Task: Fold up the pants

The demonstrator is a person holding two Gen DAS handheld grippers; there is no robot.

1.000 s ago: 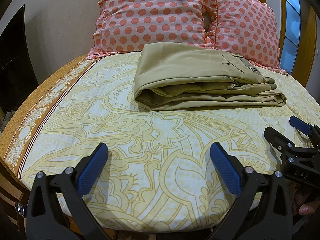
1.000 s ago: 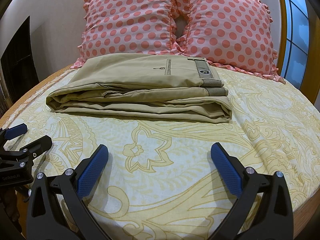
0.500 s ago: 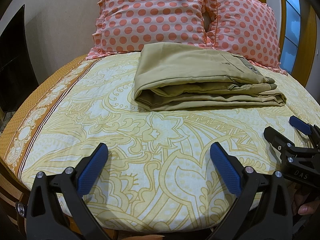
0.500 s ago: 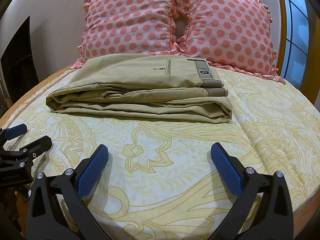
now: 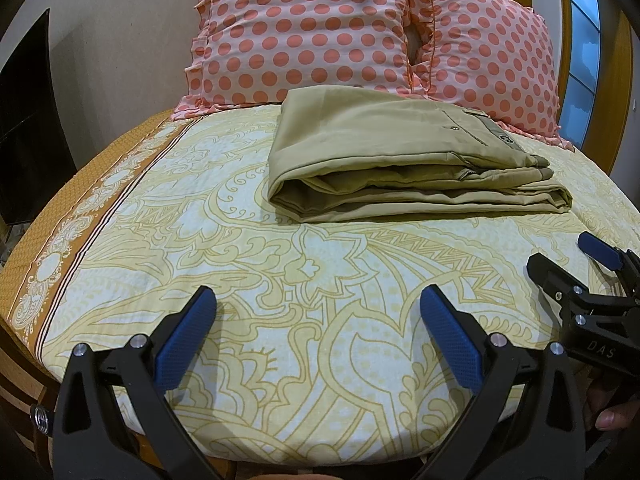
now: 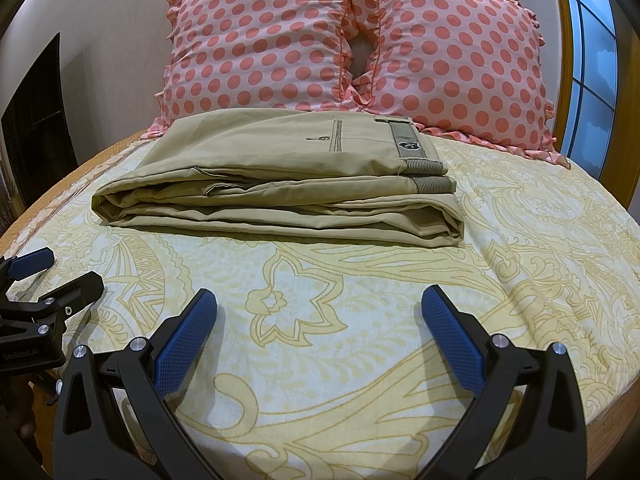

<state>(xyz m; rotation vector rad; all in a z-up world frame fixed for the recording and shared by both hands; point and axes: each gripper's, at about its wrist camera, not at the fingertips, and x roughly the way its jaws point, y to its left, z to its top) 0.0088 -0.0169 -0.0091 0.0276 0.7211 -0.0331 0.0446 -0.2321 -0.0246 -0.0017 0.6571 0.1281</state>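
Observation:
Khaki pants (image 5: 400, 160) lie folded in a flat stack on the bed, just in front of the pillows; they also show in the right wrist view (image 6: 288, 176), waistband to the right. My left gripper (image 5: 318, 320) is open and empty, low over the near edge of the bed, well short of the pants. My right gripper (image 6: 320, 320) is open and empty, also back near the bed's edge. Each gripper shows in the other's view: the right gripper (image 5: 576, 256) at the far right, the left gripper (image 6: 60, 272) at the far left.
The bed has a yellow patterned sheet (image 5: 240, 240) with an orange border at the left. Two pink polka-dot pillows (image 6: 260, 44) (image 6: 460, 64) stand against the wall behind the pants. A window (image 6: 592, 60) is at the right, a dark panel (image 5: 28, 120) at the left.

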